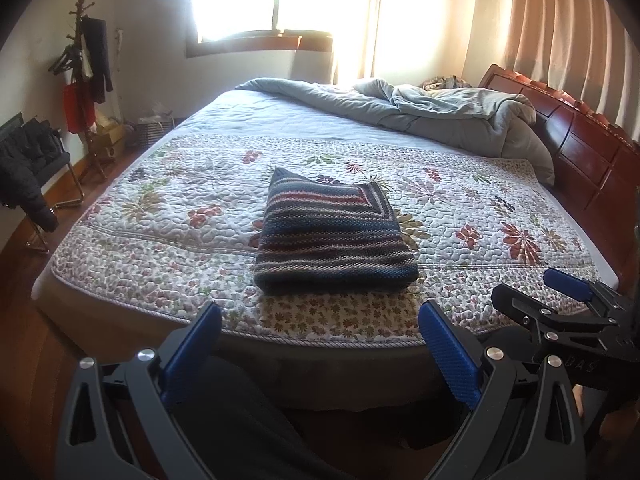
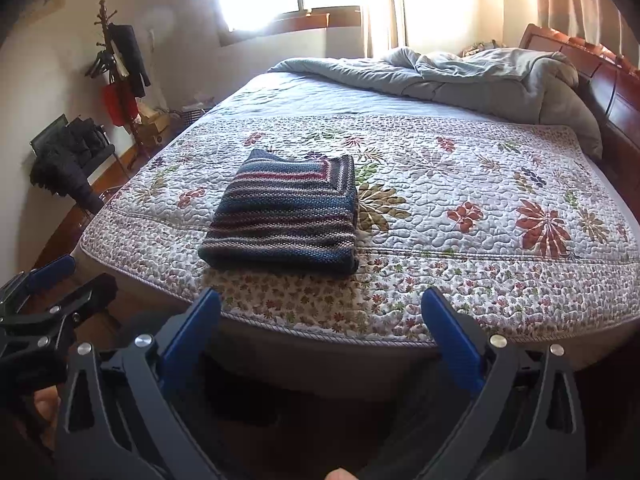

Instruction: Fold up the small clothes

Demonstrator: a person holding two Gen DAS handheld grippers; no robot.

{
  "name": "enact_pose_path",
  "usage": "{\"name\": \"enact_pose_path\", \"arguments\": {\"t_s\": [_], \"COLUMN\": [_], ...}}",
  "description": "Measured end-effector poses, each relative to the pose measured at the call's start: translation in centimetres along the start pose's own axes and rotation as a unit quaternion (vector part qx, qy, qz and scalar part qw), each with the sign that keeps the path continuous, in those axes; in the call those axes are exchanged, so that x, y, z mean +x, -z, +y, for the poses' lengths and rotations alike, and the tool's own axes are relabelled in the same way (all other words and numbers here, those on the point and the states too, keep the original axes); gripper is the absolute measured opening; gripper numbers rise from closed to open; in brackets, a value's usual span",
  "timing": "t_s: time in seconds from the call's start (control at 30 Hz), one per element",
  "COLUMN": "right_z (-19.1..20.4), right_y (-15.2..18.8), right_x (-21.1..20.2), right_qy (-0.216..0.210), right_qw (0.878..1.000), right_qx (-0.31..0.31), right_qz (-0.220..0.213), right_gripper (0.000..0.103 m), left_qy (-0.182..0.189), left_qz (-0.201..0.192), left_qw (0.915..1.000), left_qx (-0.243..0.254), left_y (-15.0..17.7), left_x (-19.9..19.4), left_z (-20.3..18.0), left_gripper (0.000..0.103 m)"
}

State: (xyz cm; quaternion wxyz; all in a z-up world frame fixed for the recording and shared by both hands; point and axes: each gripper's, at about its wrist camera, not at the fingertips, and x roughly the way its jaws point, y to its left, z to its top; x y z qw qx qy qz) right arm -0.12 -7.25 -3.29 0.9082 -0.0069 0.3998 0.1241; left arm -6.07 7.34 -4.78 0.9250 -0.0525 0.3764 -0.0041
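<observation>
Striped knit sweater (image 1: 334, 236) lies folded near the bed's (image 1: 344, 332) front edge: soft, floppy, best gripped at corners; both grippers' fingers apart, empty.

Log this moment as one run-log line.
sweater: folded on quilt | left gripper: open, empty | right gripper: open, empty

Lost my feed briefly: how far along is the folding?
Done: the striped knit lies folded in a compact rectangle on the floral quilt. In hand: nothing; the left gripper and right gripper are open, short of the bed. Left: no other unfolded small garment shows.
</observation>
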Motion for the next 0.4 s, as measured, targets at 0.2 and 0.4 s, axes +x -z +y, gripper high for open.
{"name": "enact_pose_path", "arguments": {"t_s": [0.2,0.4], "right_z": [0.11,0.20], "right_y": [-0.20,-0.30], "right_x": [-0.11,-0.16], "right_qy": [-0.001,-0.001], "right_qw": [1.000,1.000], "right_qx": [0.000,0.000], "right_qz": [-0.002,-0.002], "right_gripper": [0.100,0.100], "left_qy": [-0.009,-0.019], "left_qz": [0.002,0.004], "left_qw": [1.0000,0.9998], "left_qx": [-0.001,-0.007], "left_y": [-0.21,-0.37], "left_x": [-0.33,-0.38], "left_z": [0.08,0.33], "left_gripper": [0.099,0.099]}}
